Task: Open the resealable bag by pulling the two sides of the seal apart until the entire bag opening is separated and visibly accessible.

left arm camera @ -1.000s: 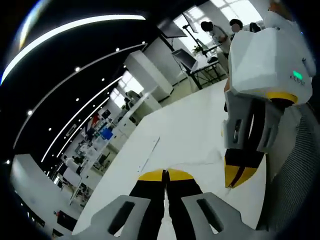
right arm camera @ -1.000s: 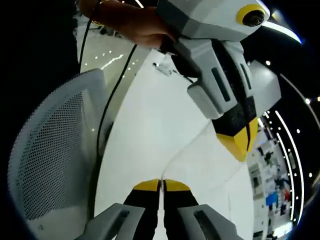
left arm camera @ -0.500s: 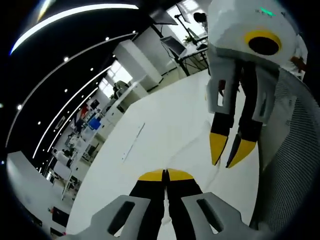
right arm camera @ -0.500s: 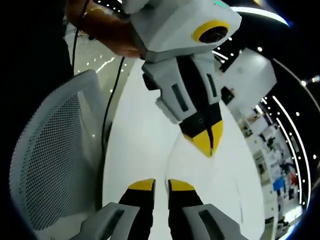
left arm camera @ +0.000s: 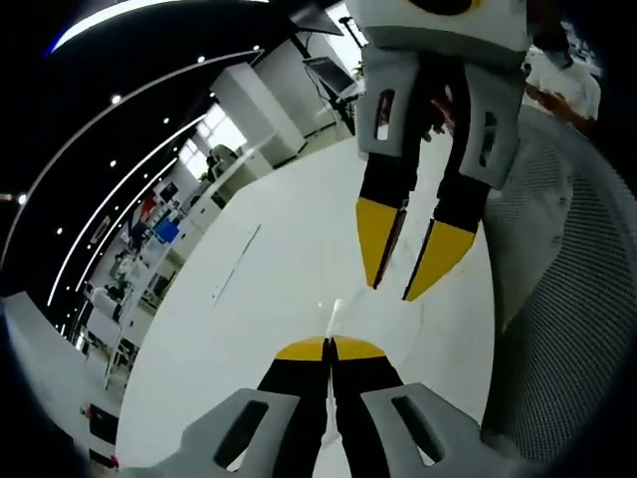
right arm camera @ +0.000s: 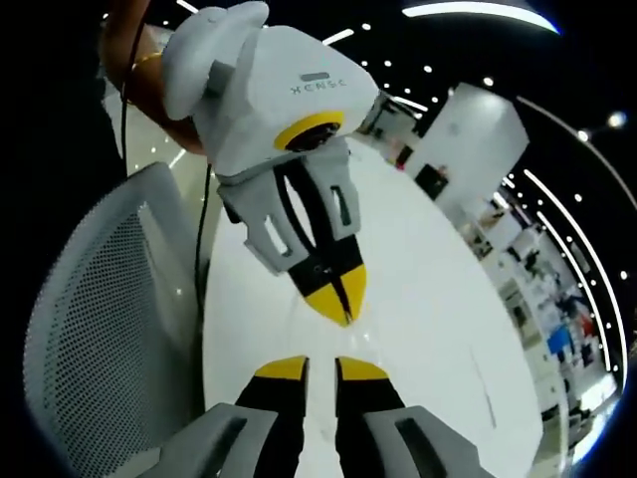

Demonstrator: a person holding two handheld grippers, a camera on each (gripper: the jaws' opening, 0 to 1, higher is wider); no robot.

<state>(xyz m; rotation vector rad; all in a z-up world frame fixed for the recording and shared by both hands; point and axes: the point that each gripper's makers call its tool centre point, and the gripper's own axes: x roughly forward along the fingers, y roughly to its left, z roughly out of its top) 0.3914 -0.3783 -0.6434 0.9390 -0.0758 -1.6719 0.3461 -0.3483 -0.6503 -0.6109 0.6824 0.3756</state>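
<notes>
The left gripper (left arm camera: 329,348) is pinching a barely discernible clear resealable bag (left arm camera: 335,317); the right gripper (right arm camera: 321,368) is gaping apart.

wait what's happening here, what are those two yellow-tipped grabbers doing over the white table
A person is working a hand-held gripper in each hand over a white table, trying to open a clear resealable bag. The left gripper is shut, and a thin edge of the bag seems to be pinched between its tips. The right gripper is open, with nothing between its tips. A white mesh chair stands at the table's edge. Whether the bag's seal is apart is hard to tell.
</notes>
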